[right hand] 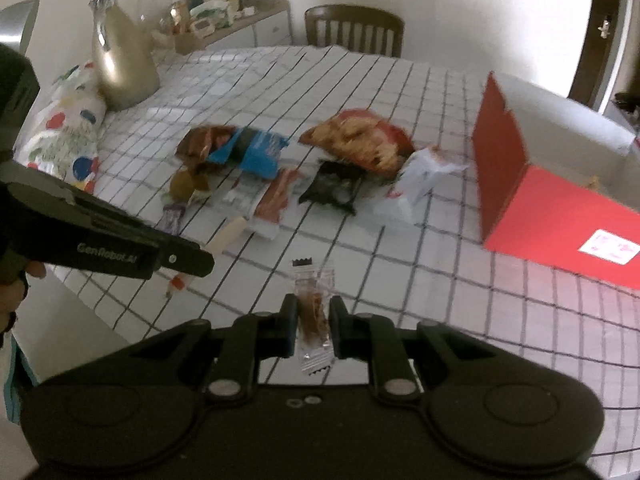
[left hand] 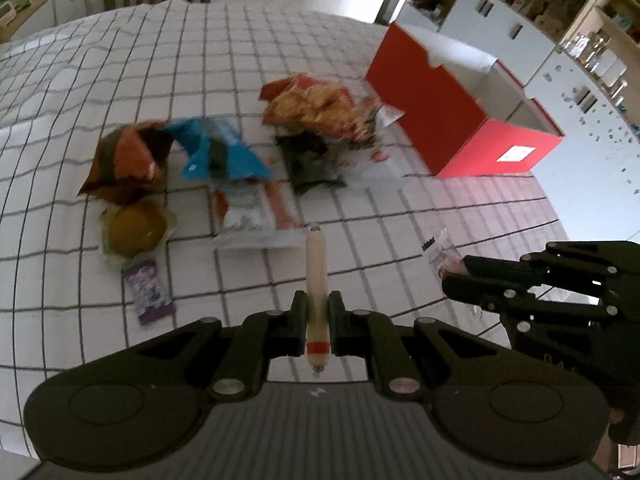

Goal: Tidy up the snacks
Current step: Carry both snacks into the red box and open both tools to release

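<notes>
Both grippers are gripping a snack above the checked tablecloth (left hand: 360, 248): the left gripper (left hand: 318, 320) is pinching a pale sausage stick (left hand: 316, 276) with a red band near its back end, jaws closed tight on it and the stick pointing forward between the fingers, while the right gripper (right hand: 313, 322) is clamping a small clear packet (right hand: 313, 312) with something brown inside, its jaws pressing on both sides. Out on the cloth the other snacks are lying in a loose cluster: an orange-brown bag (left hand: 128, 156) touching a blue bag (left hand: 220, 152), a red chip bag (left hand: 316, 104) resting over a dark packet (left hand: 312, 164), a white and red pack (left hand: 256, 212), a round yellowish bun in wrap (left hand: 134, 230) and a little purple packet (left hand: 148, 292) just beside it. The red box (left hand: 432, 116) is standing open at the right of the pile, well apart from both held snacks. A hand (right hand: 12, 292) is holding the left tool's grip
</notes>
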The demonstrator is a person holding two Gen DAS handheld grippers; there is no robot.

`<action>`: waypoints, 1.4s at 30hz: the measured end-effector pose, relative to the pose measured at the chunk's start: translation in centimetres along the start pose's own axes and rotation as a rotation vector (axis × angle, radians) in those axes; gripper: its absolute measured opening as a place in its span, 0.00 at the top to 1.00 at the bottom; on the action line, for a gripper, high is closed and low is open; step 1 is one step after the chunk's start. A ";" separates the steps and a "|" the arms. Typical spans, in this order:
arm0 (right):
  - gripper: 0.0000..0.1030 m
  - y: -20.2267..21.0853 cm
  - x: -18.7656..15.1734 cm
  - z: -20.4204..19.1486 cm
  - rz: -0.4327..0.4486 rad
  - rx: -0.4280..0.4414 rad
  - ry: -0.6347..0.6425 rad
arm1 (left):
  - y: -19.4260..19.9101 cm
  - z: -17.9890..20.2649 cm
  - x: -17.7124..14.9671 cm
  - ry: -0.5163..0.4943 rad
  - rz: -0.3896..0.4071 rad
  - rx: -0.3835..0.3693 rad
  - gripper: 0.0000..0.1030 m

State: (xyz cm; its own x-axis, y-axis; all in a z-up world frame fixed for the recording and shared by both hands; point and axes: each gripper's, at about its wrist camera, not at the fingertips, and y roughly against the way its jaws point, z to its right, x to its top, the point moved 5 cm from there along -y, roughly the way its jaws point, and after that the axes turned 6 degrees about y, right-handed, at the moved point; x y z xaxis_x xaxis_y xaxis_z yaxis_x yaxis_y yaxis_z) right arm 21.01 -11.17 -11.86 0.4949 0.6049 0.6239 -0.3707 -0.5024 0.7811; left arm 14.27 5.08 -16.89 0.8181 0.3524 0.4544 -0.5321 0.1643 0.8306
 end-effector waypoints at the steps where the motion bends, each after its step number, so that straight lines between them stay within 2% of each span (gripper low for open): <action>1: 0.85 0.3 0.2 0.3 0.007 -0.005 -0.004 | 0.1 0.2 0.2 -0.003 0.004 -0.006 0.90; 8: 0.85 3.0 1.8 2.9 0.065 -0.034 -0.035 | 0.8 3.1 2.2 -0.037 0.023 -0.045 0.90; 25: 0.85 8.0 4.0 9.6 0.168 -0.129 -0.070 | 1.4 11.0 6.8 -0.143 0.098 -0.079 0.90; 42: 0.85 10.3 4.8 18.8 0.221 -0.192 -0.089 | -0.8 18.7 13.0 -0.160 0.175 -0.085 0.90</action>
State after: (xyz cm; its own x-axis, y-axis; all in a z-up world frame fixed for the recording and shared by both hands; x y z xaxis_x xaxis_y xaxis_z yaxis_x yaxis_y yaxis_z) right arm 34.36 -25.06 -1.31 0.4491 0.4331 0.7815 -0.6148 -0.4848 0.6221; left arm 29.43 -7.72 -5.60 0.7324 0.2330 0.6398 -0.6796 0.1930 0.7077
